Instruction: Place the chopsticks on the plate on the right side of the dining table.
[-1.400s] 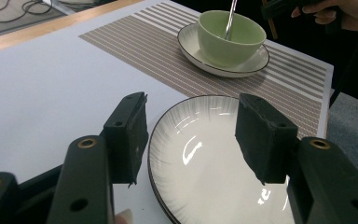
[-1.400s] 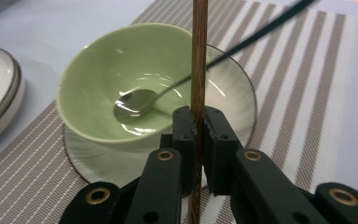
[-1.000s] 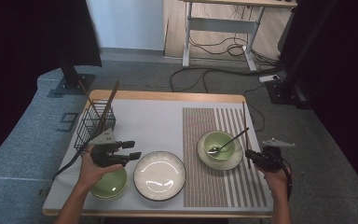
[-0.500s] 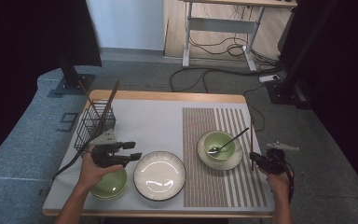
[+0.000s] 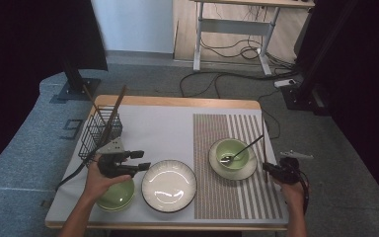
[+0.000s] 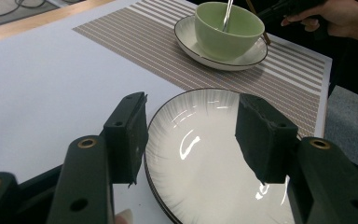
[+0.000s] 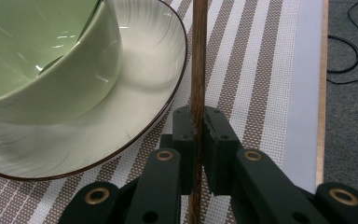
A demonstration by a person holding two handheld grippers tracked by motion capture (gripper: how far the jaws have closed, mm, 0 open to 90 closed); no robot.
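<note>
My right gripper [image 5: 267, 168] is shut on a brown wooden chopstick [image 5: 263, 143] that lies along the striped mat [image 5: 217, 197], just right of the saucer. In the right gripper view the jaws [image 7: 198, 140] pinch the chopstick [image 7: 198, 56] beside the saucer [image 7: 140, 98] and its green bowl [image 7: 42, 60]. That green bowl [image 5: 232, 154] holds a spoon [image 5: 246, 146]. My left gripper [image 5: 142, 160] stands open, pointing at the white plate [image 5: 169, 185]. In the left gripper view its jaws [image 6: 191, 135] hover over the plate [image 6: 205, 158] with nothing between them.
A second green bowl [image 5: 116, 196] sits under the left hand at the near left. A black wire basket [image 5: 100, 132] with long sticks in it stands at the table's left edge. The right hand [image 6: 335, 14] is beyond the far bowl [image 6: 226, 28].
The right hand has shifted slightly toward the near edge with the chopstick still gripped. The left hand and its open gripper have stayed in place.
</note>
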